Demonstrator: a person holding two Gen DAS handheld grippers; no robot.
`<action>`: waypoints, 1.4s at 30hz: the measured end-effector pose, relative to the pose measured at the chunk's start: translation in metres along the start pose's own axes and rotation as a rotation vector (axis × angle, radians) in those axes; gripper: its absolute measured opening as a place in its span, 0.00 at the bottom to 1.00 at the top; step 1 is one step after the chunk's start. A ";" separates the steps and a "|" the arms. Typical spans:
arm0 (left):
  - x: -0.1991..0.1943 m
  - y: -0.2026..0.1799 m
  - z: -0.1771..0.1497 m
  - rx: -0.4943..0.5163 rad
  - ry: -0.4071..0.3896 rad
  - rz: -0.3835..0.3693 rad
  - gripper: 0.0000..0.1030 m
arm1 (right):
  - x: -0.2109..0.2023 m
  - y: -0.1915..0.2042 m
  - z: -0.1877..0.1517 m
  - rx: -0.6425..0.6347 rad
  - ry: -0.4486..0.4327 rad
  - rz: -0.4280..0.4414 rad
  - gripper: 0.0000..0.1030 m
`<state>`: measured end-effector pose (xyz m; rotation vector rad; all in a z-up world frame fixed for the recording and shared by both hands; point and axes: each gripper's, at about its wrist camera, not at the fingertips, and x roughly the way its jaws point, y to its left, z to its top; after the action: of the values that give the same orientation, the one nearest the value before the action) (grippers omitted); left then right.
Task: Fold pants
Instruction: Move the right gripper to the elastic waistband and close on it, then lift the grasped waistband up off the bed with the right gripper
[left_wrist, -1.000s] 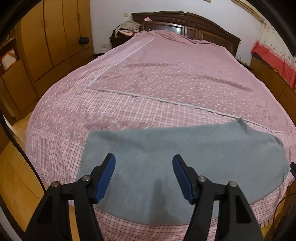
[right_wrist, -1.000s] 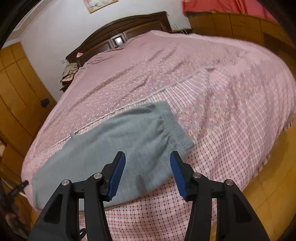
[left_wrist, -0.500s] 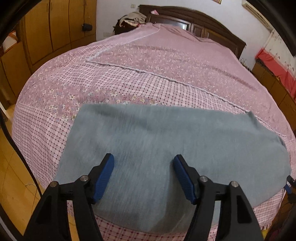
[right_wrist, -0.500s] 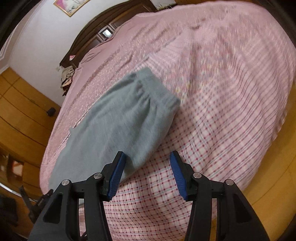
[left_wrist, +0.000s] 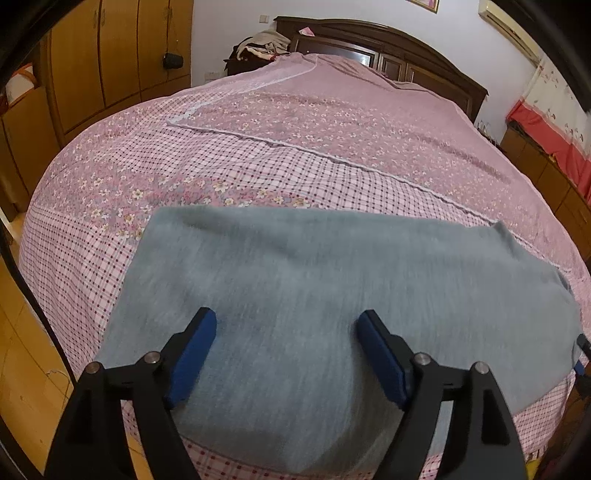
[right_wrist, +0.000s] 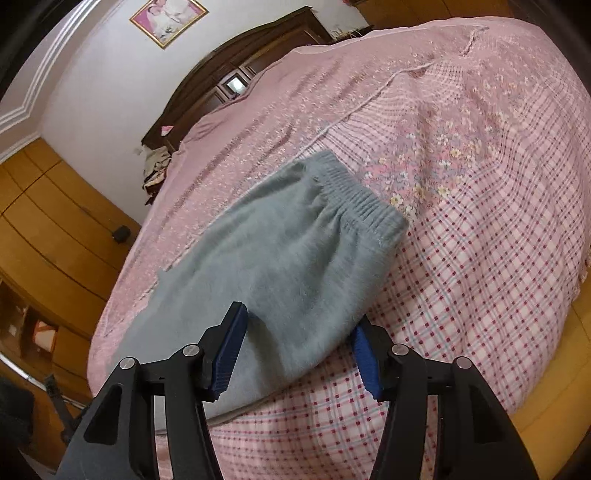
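Grey knit pants (left_wrist: 332, 295) lie flat, folded lengthwise, across the near end of the bed. Their ribbed waistband (right_wrist: 354, 192) is at the right end. My left gripper (left_wrist: 286, 350) is open, its blue pads just above the pants' near edge. My right gripper (right_wrist: 299, 354) is open over the near corner of the waistband end, with the cloth's edge between the jaws. Neither gripper holds the cloth.
The bed (left_wrist: 295, 147) has a pink checked and flowered cover and a dark wooden headboard (left_wrist: 388, 44). Wooden wardrobes (left_wrist: 110, 55) stand on the left. A low cabinet with red cloth (left_wrist: 546, 140) is on the right. Wooden floor (left_wrist: 22, 350) lies below the bed's edge.
Both grippers have moved in closer and lower over the pants. The right gripper swung over the waistband corner. Both stay open.
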<state>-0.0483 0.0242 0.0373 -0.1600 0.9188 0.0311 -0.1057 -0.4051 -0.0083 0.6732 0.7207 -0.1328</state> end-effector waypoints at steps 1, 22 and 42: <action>0.000 0.001 0.000 -0.001 0.000 -0.002 0.81 | 0.000 0.001 -0.003 -0.004 -0.015 0.000 0.55; 0.003 0.000 0.002 -0.005 -0.002 0.009 0.82 | 0.024 0.000 0.010 0.106 -0.123 0.201 0.46; 0.004 0.001 0.004 -0.005 0.006 0.004 0.85 | 0.049 -0.030 0.025 0.166 -0.030 0.191 0.26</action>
<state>-0.0429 0.0257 0.0362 -0.1628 0.9255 0.0366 -0.0643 -0.4381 -0.0422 0.8928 0.6170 -0.0272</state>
